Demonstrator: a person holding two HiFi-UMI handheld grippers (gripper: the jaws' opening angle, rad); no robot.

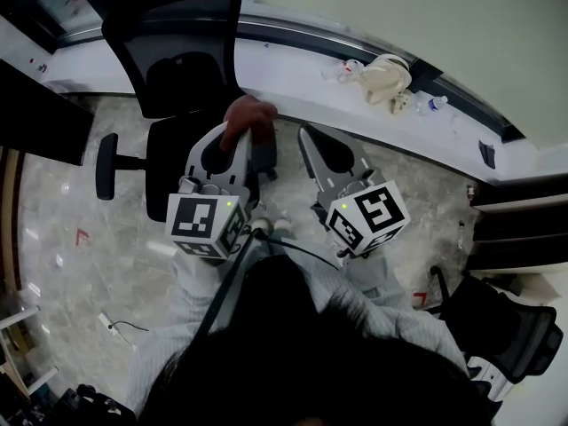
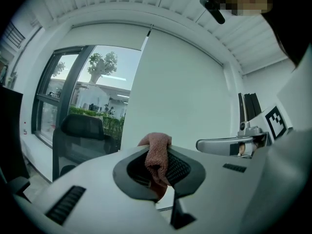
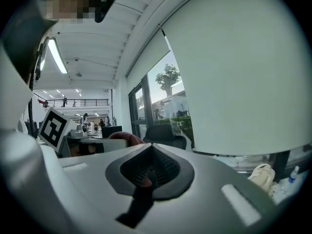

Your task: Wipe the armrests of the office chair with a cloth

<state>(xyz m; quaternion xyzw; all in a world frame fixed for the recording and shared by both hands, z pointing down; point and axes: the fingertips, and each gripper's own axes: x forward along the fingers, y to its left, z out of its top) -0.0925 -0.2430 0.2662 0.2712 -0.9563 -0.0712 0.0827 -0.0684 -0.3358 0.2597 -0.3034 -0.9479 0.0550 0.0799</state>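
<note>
A black office chair (image 1: 177, 69) stands on the floor ahead of me, with one armrest (image 1: 106, 167) showing at its left. My left gripper (image 1: 241, 138) is shut on a reddish-pink cloth (image 1: 247, 116), held above the chair's seat. In the left gripper view the cloth (image 2: 158, 159) hangs pinched between the jaws, with the chair back (image 2: 82, 128) beyond. To the right my right gripper (image 1: 311, 145) is shut with nothing in it, apart from the chair. The right gripper view shows the cloth (image 3: 125, 137) and the chair (image 3: 165, 133) past its closed jaws.
A long white window ledge (image 1: 293, 69) runs behind the chair and carries a beige bundle (image 1: 387, 78) and a plastic bottle (image 1: 433, 105). A second dark chair (image 1: 501, 327) stands at the lower right. Dark furniture (image 1: 35, 114) is at the left.
</note>
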